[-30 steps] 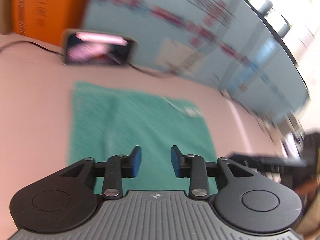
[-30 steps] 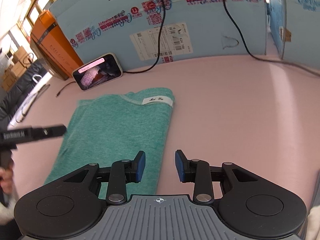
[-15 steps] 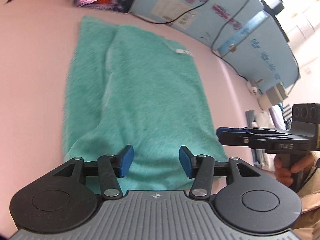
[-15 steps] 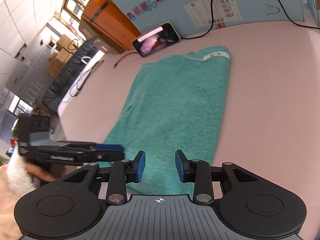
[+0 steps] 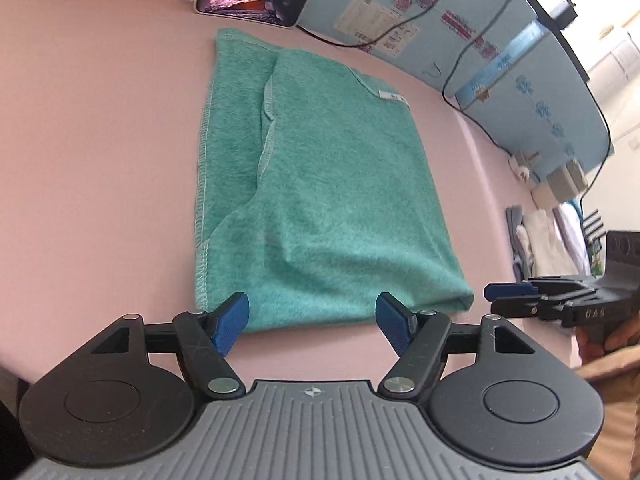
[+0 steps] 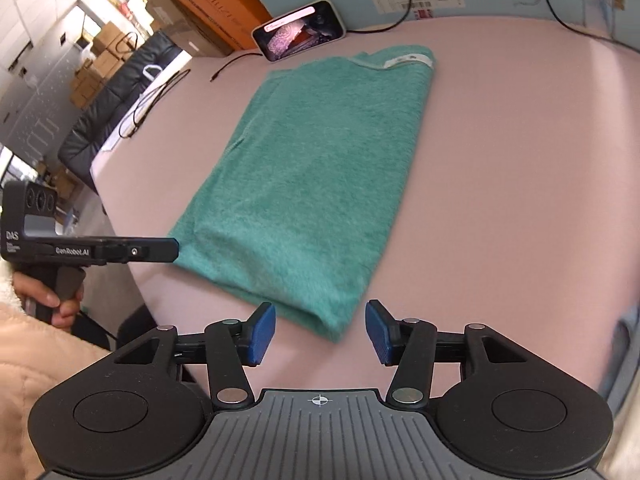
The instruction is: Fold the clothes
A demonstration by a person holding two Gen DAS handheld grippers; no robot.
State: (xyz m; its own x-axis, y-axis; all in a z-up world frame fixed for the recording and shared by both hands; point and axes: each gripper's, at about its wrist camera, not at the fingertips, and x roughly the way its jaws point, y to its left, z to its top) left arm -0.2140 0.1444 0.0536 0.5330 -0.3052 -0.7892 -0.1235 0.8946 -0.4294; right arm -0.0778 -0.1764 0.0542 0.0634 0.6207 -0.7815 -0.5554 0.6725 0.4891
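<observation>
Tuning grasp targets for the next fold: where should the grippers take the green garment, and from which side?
Probably the near edge of the green garment, one corner each: left gripper at the stitched near-left corner, right gripper at the rounded near-right corner. Come in low from the near side. That edge lies closest, both grippers are open before it, and the cloth lies flat on the pink table.

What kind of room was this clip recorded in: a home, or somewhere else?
Probably an office or storeroom used for recording, not a home: stacked cardboard boxes and a black office chair stand behind the pink table, with large shipping cartons along its far edge.
</observation>
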